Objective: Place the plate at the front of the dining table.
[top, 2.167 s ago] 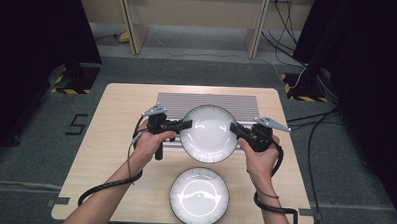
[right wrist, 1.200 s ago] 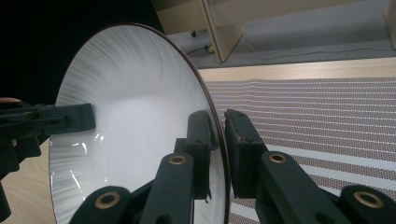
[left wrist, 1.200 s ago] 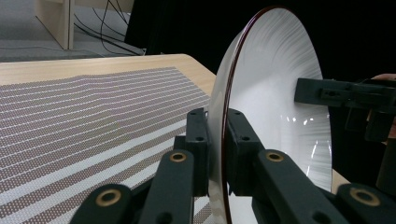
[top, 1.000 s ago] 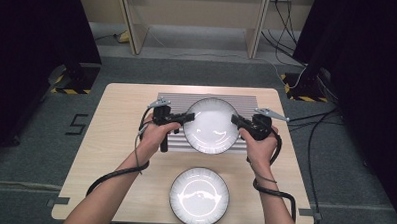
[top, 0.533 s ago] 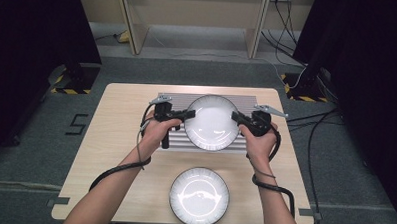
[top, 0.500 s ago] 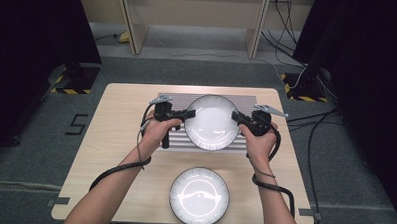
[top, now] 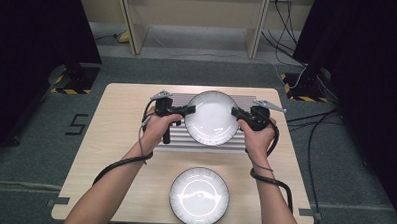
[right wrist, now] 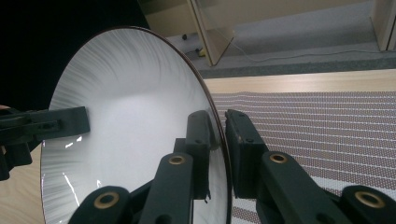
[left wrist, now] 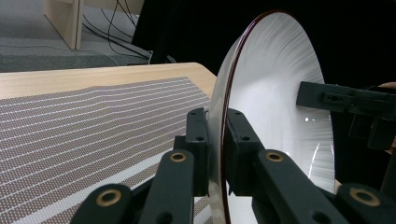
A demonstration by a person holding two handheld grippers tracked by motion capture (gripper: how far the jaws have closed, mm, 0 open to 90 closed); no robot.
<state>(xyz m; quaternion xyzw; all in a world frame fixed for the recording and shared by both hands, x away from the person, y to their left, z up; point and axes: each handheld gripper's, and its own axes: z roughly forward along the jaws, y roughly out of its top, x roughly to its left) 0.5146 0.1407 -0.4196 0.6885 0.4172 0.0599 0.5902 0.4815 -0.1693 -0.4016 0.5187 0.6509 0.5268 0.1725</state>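
Your left gripper (top: 189, 110) pinches the left rim of the white plate (top: 212, 117), and your right gripper (top: 235, 112) pinches its right rim. You hold the plate over the ribbed grey mat (top: 205, 144) on the worktop (top: 115, 139). A second plate (top: 199, 196) lies near you.

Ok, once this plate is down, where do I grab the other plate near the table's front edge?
Take the second plate by its rim, one jaw over and one under. It lies flat and shallow, so only the thin raised edge offers purchase. Come in low from a side, as the left gripper and right gripper pinch the held plate.
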